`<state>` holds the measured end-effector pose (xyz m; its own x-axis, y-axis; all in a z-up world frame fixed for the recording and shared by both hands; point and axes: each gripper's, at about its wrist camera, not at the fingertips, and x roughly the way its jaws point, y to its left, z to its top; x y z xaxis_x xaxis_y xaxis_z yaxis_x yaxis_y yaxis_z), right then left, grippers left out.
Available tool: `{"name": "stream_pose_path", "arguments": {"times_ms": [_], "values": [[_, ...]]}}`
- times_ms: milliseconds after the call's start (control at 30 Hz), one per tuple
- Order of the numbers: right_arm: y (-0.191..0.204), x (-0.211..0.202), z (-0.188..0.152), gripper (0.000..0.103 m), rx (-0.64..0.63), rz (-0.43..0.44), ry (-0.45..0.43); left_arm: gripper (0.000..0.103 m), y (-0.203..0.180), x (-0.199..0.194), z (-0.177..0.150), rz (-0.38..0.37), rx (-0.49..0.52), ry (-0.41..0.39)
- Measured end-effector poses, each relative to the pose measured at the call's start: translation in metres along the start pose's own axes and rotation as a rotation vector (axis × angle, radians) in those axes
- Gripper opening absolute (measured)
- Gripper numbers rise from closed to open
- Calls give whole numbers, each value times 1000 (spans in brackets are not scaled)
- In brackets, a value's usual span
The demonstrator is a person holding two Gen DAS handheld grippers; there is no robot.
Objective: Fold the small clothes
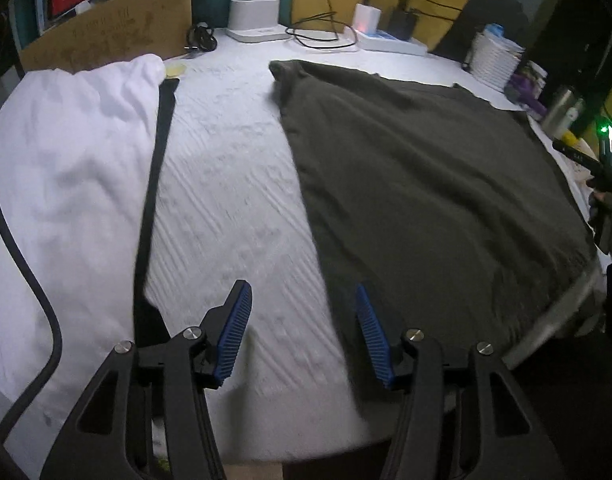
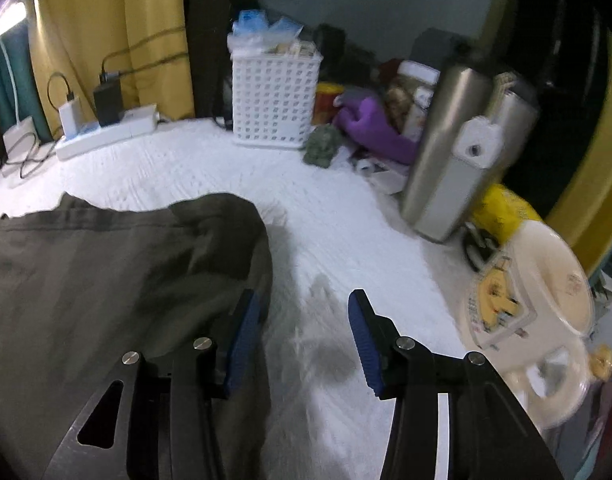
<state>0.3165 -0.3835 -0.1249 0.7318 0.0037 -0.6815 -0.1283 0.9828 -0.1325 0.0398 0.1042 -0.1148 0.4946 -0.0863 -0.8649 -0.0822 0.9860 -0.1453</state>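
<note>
Shirt (image 1: 425,184) lies flat; both claws, left (image 1: 302,332) and right (image 2: 302,340), are parted and empty. Only one layer may be pinched at its edge.

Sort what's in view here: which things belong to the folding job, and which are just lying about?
Job:
- dark olive garment, spread flat
- white garment
- left gripper, open
- right gripper, open

Lying about:
- white basket
- steel bottle
- power strip
- cardboard box
- purple cloth
</note>
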Motion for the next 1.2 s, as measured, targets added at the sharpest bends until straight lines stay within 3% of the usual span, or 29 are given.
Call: {"name": "stream_pose_path", "arguments": {"times_ms": [33, 100, 233, 367, 433, 600, 700, 733, 800, 833, 1100, 1133, 1200], "values": [[-2, -9, -1, 59, 10, -1, -11, 54, -1, -4, -4, -14, 1, -12], [-4, -28, -5, 81, 43, 17, -35, 54, -4, -7, -11, -41, 10, -34], [1, -59, -12, 81, 64, 38, -63, 54, -10, -4, -24, -79, 37, -39], [13, -91, -23, 81, 53, 41, -80, 54, -7, -11, -29, -187, 11, -63], [16, -108, -33, 81, 55, 39, -88, 61, -7, -13, -30, -216, 12, -83], [17, -140, -75, 81, 49, 11, -66, 65, -22, -3, -40, -259, 35, -73], [10, -145, -99, 81, 68, 3, -33, 65, -31, -3, -46, -266, 71, -113], [5, -146, -107, 81, 85, 8, -21, 63, -32, -3, -47, -260, 72, -130], [-1, -147, -120, 81, 105, 12, -2, 15, -32, -1, -45, -248, 65, -122], [-4, -148, -126, 81, 117, 17, 5, 9, -31, 1, -43, -257, 50, -102], [5, -155, -154, 80, 112, 48, 18, 8, -25, -44, -22, -224, 41, -234], [8, -153, -158, 77, 107, 58, 28, 8, -26, -48, -20, -217, 48, -240], [11, -148, -169, 57, 113, 89, 51, 8, -27, -54, -17, -204, 54, -254]]}}
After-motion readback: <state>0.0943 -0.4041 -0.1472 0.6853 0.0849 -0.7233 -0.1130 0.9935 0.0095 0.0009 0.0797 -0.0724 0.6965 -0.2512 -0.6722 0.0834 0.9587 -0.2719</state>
